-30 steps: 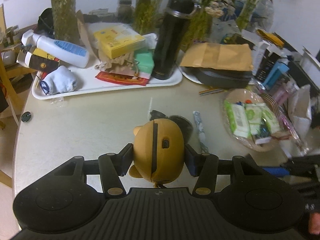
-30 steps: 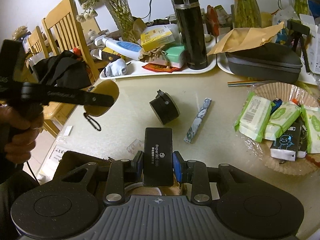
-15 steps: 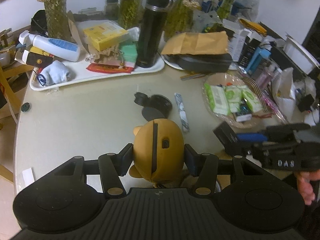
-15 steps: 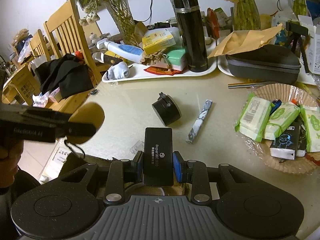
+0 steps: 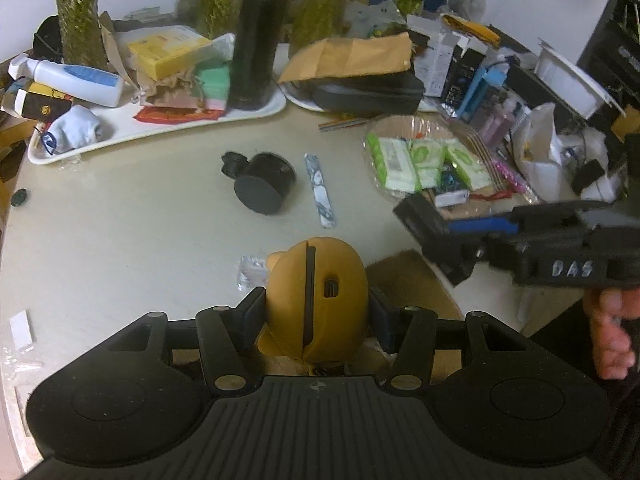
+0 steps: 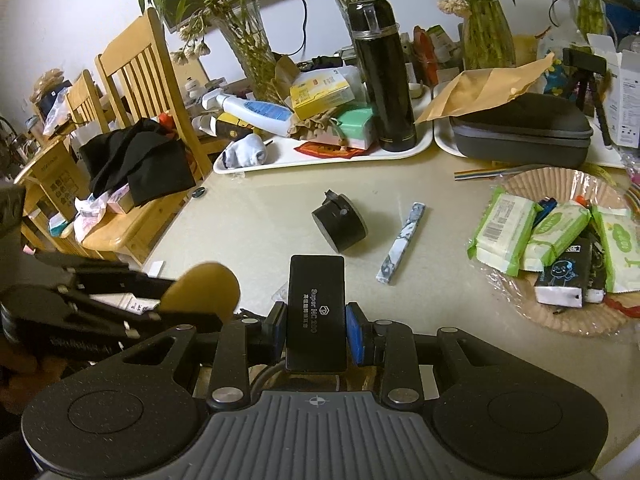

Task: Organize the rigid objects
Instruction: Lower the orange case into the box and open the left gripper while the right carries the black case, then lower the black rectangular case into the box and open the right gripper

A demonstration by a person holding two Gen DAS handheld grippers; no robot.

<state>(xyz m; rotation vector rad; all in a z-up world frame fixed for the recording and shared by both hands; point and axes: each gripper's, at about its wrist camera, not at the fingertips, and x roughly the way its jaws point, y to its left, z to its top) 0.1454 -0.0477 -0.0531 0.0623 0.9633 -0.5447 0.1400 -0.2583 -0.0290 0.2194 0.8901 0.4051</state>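
**A:** What are your tongs holding right now?

**B:** My left tongs (image 5: pixel 316 312) are squeezing a round yellow-brown case (image 5: pixel 318 300). It is looking smooth and soft, like rubber, with a dark slit down the front and little ears. I am holding it up over the near edge of the tabletop (image 5: pixel 120 232). My right tongs (image 6: pixel 316 334) are clenching a flat black box (image 6: pixel 317 312) with white letters on top. It is a smooth, hard rectangle, standing up between the blue pads, above the near edge too.

**A:** What is lying on the tabletop?

**B:** A short black can (image 6: pixel 340 224) is lying on its side, round and dull. Just beside it a thin stick with a blue and white marble pattern (image 6: pixel 402 246) is lying flat.

**A:** And the containers?

**B:** A white tray (image 6: pixel 320 156) is holding a tall shiny black bottle (image 6: pixel 384 80), a yellow box (image 6: pixel 320 92), a white squeeze bottle (image 6: pixel 256 112) and a balled-up sock (image 6: pixel 244 152). A crinkly paper bowl (image 6: pixel 560 320) wrapped in clear plastic is holding green and white wipe packs (image 6: pixel 506 232). A dark zip case (image 6: pixel 520 128) is sitting on a second tray, under a brown paper envelope (image 6: pixel 480 88).
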